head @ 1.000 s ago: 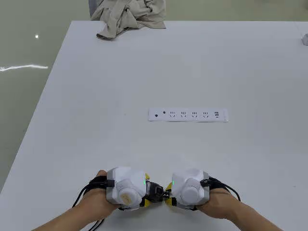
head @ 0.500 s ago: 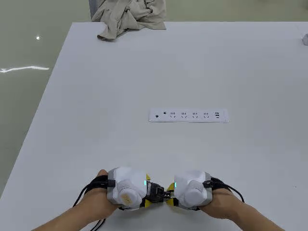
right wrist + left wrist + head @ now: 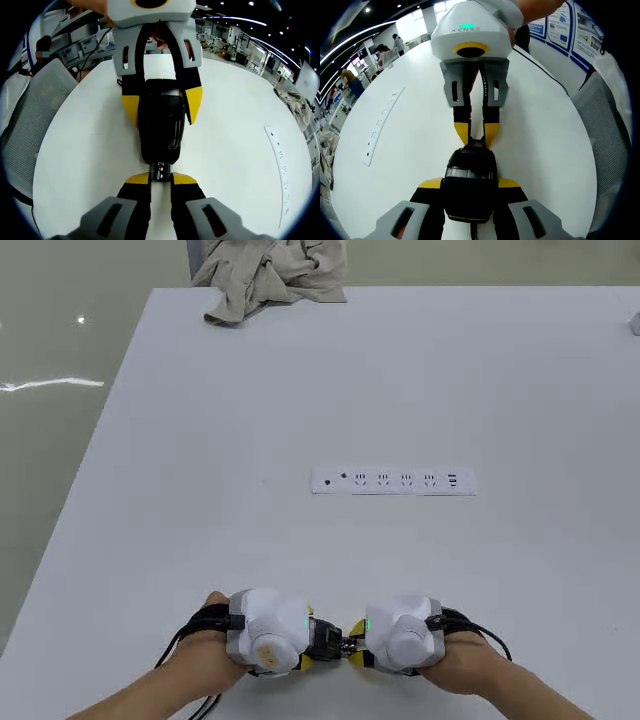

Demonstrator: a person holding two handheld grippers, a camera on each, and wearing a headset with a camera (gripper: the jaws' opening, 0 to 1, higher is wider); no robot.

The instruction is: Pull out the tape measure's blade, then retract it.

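Holding the tape measure (image 3: 161, 125) just above the near edge of the table (image 3: 200, 440), about midway along it, the person has the two grippers nose to nose. Next to the head view a second ago, very little has changed. The right gripper (image 3: 161, 179) has edged only slightly toward the right edge, and the left gripper (image 3: 470, 184) has stayed where it was. The left gripper's jaws are closed around the black case, one yellow tip on each side. The right gripper's jaws are pinched nearly together on the end of the blade (image 3: 161, 170), and only a short stub with printed marks shows between the case and the tips. Judging by that, the pull has barely begun: both grips look set, almost all of the blade is yet to come out, and the retraction comes after that. Around the work, a white power strip (image 3: 393, 480) lies near the middle of the table, well apart from the grippers. A crumpled beige cloth (image 3: 272, 275) sits at the far edge toward the left corner. A grey mesh chair (image 3: 605, 130) stands off the near edge. Nothing appears to lie along the near edge where the blade would run, so the power strip and cloth should not get in the way.
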